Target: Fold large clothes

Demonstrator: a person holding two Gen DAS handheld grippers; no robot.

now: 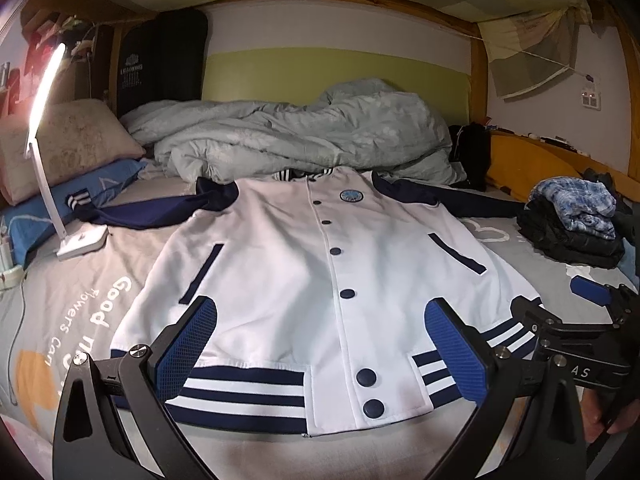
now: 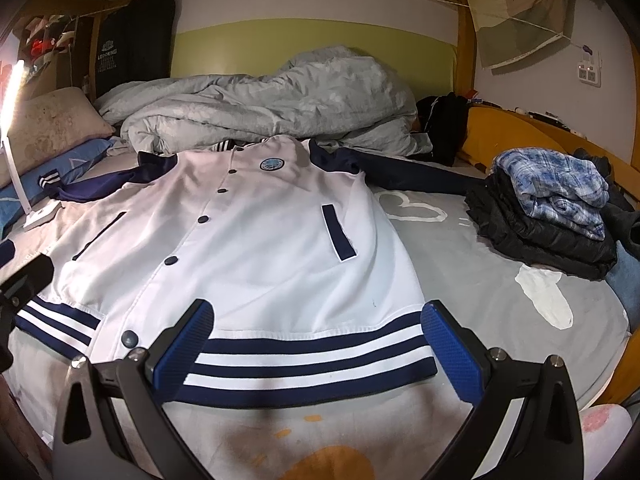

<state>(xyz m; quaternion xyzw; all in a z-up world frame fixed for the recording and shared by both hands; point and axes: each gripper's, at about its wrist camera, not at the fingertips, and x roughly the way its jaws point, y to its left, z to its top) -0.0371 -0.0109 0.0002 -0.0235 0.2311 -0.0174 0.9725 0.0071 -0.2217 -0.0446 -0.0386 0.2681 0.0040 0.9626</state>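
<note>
A white varsity jacket (image 1: pixel 280 264) with navy sleeves, navy snaps and a navy-and-white striped hem lies flat, front up and buttoned, on the grey bedsheet (image 1: pixel 80 280); it also shows in the right wrist view (image 2: pixel 260 232). Both sleeves are spread out sideways. My left gripper (image 1: pixel 320 344) is open and empty, just above the hem at the jacket's middle. My right gripper (image 2: pixel 318 340) is open and empty, above the hem's right part. The right gripper also shows at the right edge of the left wrist view (image 1: pixel 576 312).
A crumpled grey duvet (image 1: pixel 304 132) lies behind the jacket. A lit white desk lamp (image 1: pixel 60 208) stands on the left by pillows (image 1: pixel 68 144). A pile of folded dark and blue plaid clothes (image 2: pixel 548 216) sits on the right. A wooden bed frame (image 2: pixel 520 132) borders the right side.
</note>
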